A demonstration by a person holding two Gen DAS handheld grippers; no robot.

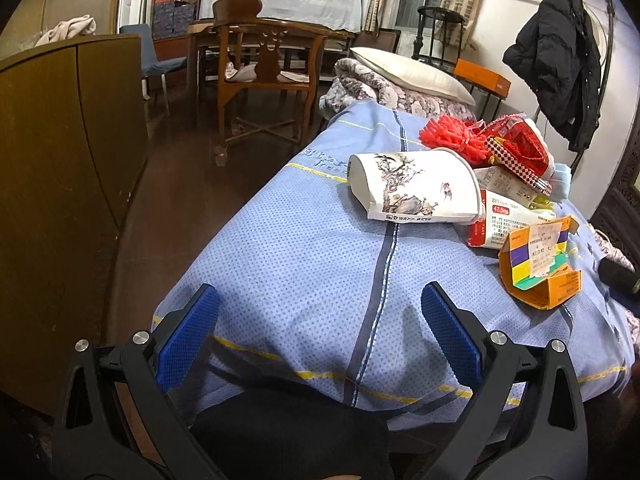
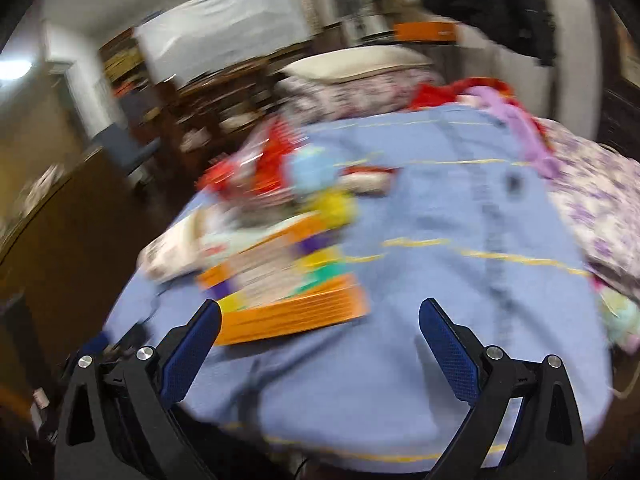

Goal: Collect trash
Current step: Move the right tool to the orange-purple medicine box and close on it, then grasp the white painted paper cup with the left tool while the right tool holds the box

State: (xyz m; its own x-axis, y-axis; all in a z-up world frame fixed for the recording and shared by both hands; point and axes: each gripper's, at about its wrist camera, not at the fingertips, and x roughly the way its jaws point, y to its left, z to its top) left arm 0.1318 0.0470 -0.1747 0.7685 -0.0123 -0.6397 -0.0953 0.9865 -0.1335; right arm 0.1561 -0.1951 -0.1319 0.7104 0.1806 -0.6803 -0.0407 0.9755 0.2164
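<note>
Blue bedding [image 1: 312, 248] covered the bed in a cluttered bedroom, and all the trash lay in a heap on its right side. Nothing looked collected yet: the flattened paper cup [image 1: 416, 188], the medicine boxes [image 1: 504, 216], the red packaging [image 1: 516, 144] and the orange carton [image 1: 540, 268] all sat untouched, and no bin or bag showed. Your left gripper [image 1: 320, 336] hung over bare bedding near the foot, fingers apart and empty. Your right gripper [image 2: 320, 344], in a blurred view, was also spread wide, holding nothing, with the orange carton just beyond its left finger. Judging by this, the whole pile was left to do.
</note>
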